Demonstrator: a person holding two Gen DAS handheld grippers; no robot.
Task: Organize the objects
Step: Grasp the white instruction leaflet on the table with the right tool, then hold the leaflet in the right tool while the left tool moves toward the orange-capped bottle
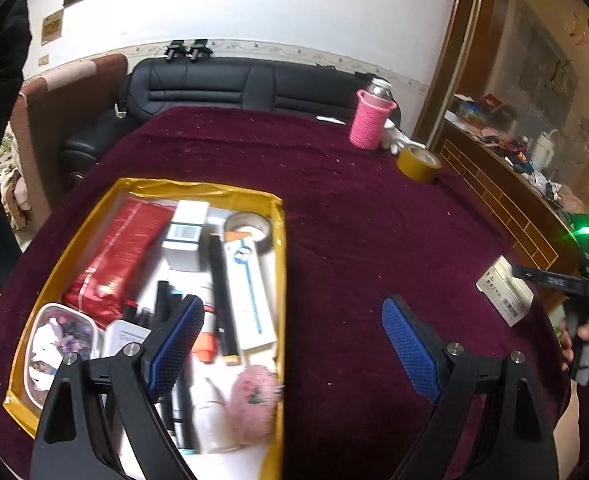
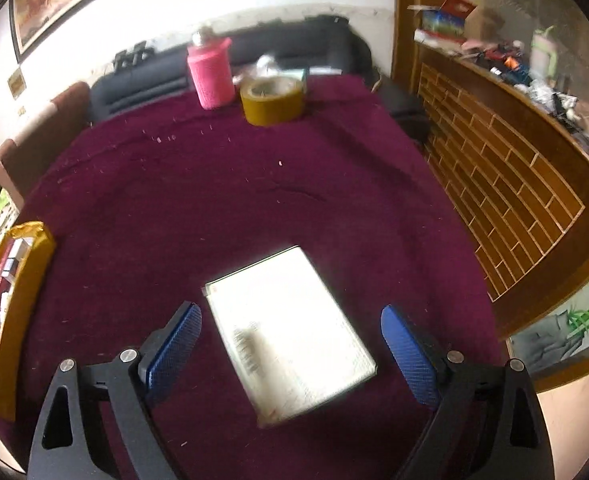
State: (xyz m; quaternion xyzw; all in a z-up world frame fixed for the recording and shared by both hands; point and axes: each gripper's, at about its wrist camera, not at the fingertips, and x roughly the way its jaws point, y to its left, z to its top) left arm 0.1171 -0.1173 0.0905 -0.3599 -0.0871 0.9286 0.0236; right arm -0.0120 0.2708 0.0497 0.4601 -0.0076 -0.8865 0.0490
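From the left wrist, the left gripper (image 1: 292, 344) hung with its fingers wide apart and gripping nothing, its left finger over the gold-edged tray (image 1: 277, 264) packed with small items. Right of the tray's edge lay a broad bare stretch of maroon tablecloth (image 1: 346, 208), reaching a white box (image 1: 503, 296) near the table's right edge.

From the right wrist, the right gripper (image 2: 291, 350) was spread wide, pads either side of the white box (image 2: 290, 332), touching neither side. A tape roll (image 2: 272, 100) and pink cup (image 2: 210, 74) stood at the far edge.
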